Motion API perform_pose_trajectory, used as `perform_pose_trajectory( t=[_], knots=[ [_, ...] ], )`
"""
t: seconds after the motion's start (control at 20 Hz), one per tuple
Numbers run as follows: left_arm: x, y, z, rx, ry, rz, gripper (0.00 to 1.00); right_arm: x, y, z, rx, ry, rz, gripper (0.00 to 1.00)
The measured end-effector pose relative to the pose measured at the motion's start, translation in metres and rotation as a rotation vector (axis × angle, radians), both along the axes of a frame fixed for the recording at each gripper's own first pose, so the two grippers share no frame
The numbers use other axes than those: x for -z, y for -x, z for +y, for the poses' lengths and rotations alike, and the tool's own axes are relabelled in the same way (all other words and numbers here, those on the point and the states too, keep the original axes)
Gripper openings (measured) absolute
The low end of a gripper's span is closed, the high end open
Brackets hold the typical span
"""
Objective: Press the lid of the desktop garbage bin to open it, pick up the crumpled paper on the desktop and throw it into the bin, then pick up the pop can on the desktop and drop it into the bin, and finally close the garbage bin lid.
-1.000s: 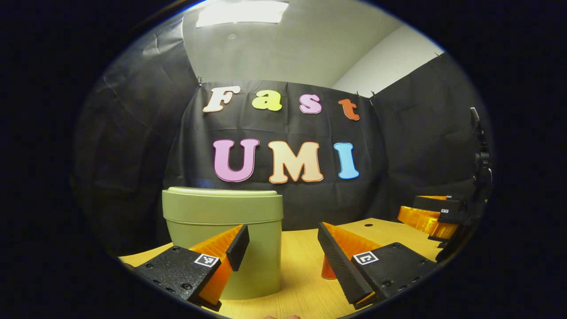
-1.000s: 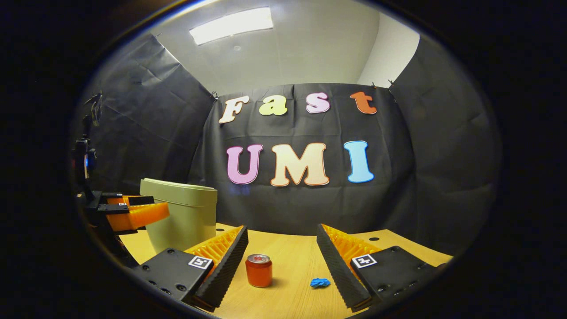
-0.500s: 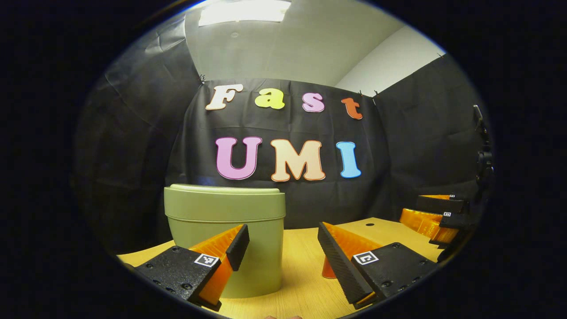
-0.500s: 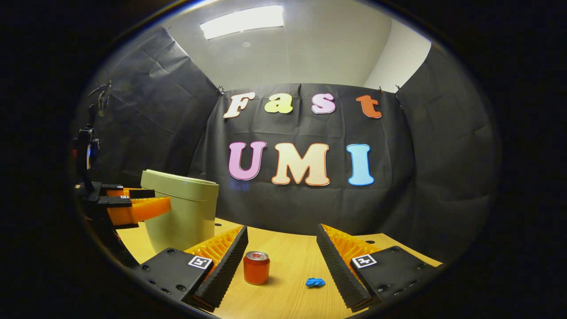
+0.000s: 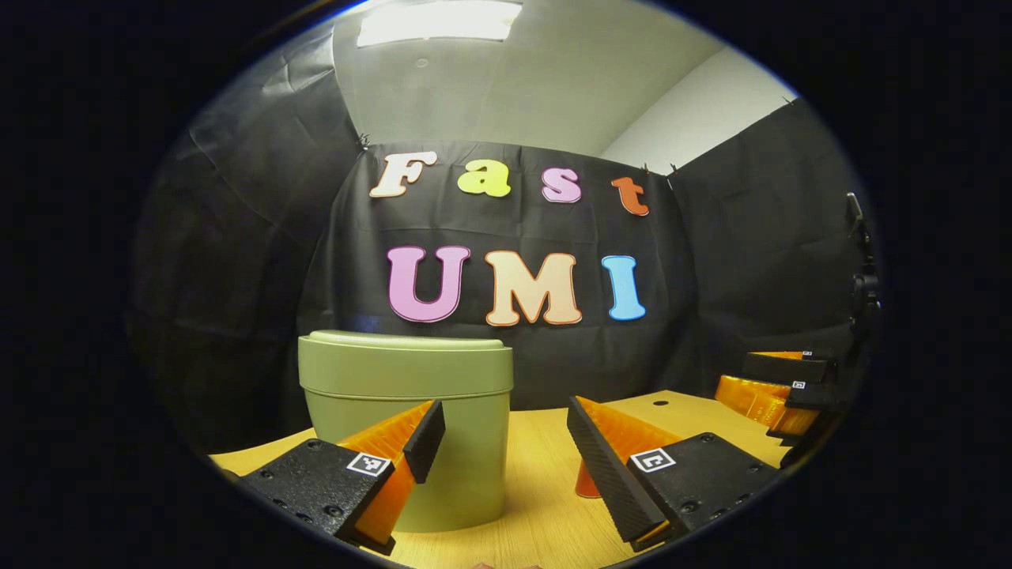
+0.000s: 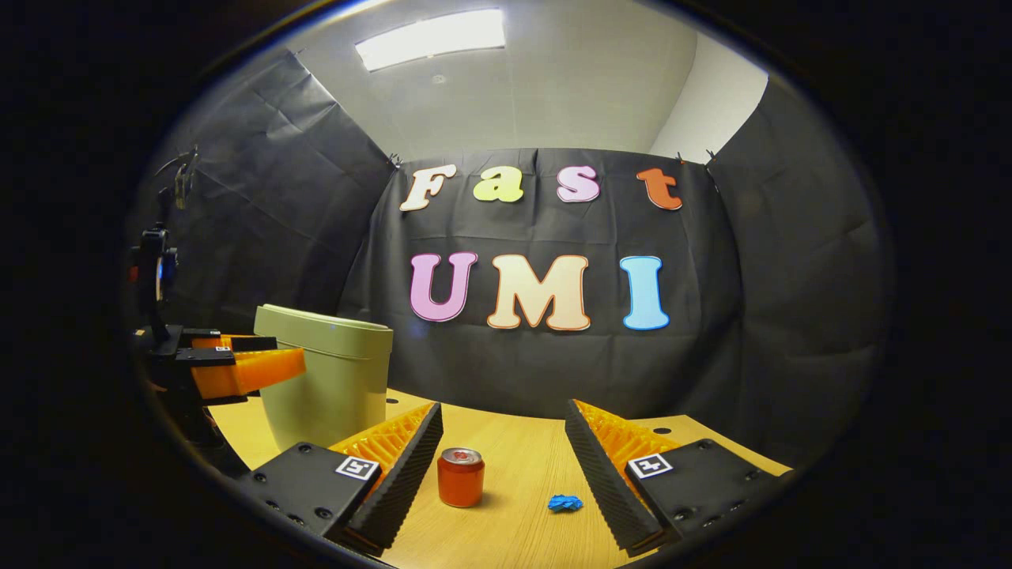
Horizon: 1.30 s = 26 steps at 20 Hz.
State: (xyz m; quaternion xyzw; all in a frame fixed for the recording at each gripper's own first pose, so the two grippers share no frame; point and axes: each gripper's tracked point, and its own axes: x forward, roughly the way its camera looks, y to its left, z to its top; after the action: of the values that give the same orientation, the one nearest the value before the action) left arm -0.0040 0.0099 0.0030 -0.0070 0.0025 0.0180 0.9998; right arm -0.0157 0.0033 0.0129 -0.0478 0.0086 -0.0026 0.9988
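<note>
A pale green bin (image 5: 407,419) with its lid down stands on the wooden table, close ahead of my left gripper (image 5: 498,431), which is open and empty. The pop can (image 5: 585,480) peeks out behind its right finger. In the right gripper view, the orange can (image 6: 461,476) stands upright between the open fingers of my right gripper (image 6: 502,431). A small blue crumpled paper (image 6: 565,503) lies to its right. The bin (image 6: 328,379) stands at the left, with the left gripper (image 6: 237,367) before it. The right gripper (image 5: 779,383) also appears at the far right of the left gripper view.
The wooden table (image 6: 514,529) runs back to the black cloth wall. A dark stand with a clamp (image 6: 154,269) rises at the left edge in the right gripper view. Small holes (image 5: 655,402) mark the tabletop.
Both views have drifted only slightly; the bin and can sit marginally further right in frame. Nothing was taken hold of or let go.
</note>
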Motion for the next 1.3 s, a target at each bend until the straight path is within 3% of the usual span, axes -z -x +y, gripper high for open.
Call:
perform_pose_trajectory(
  t=[0.45,0.55,0.6,0.85,1.05,1.15,1.25,1.3],
  knots=[
    [-0.005,0.005,0.000,0.010,-0.009,-0.001,0.91,0.000,0.002,0.000,0.015,0.004,0.012,0.98],
    [-0.006,0.006,-0.001,0.009,-0.012,0.001,0.82,0.001,0.002,0.000,0.014,-0.001,0.020,0.98],
    [-0.007,0.007,-0.001,0.012,-0.012,0.000,0.72,0.001,0.002,0.000,0.014,-0.003,0.024,0.98],
    [-0.010,0.010,0.005,-0.007,-0.018,0.000,0.51,0.001,0.003,0.000,0.018,0.006,0.033,0.98],
    [-0.013,0.011,0.008,-0.021,-0.030,0.008,0.20,0.002,0.004,-0.001,0.011,0.017,0.050,0.98],
    [-0.014,0.012,0.011,-0.027,-0.044,0.017,0.14,0.004,0.005,-0.001,0.010,0.018,0.061,0.98],
    [-0.017,0.009,0.016,-0.043,-0.059,0.021,0.00,0.004,0.004,0.000,0.012,0.019,0.064,0.98],
    [-0.020,0.010,0.020,-0.050,-0.064,0.022,0.00,0.005,0.004,-0.001,0.013,0.020,0.066,0.98]
  ],
)
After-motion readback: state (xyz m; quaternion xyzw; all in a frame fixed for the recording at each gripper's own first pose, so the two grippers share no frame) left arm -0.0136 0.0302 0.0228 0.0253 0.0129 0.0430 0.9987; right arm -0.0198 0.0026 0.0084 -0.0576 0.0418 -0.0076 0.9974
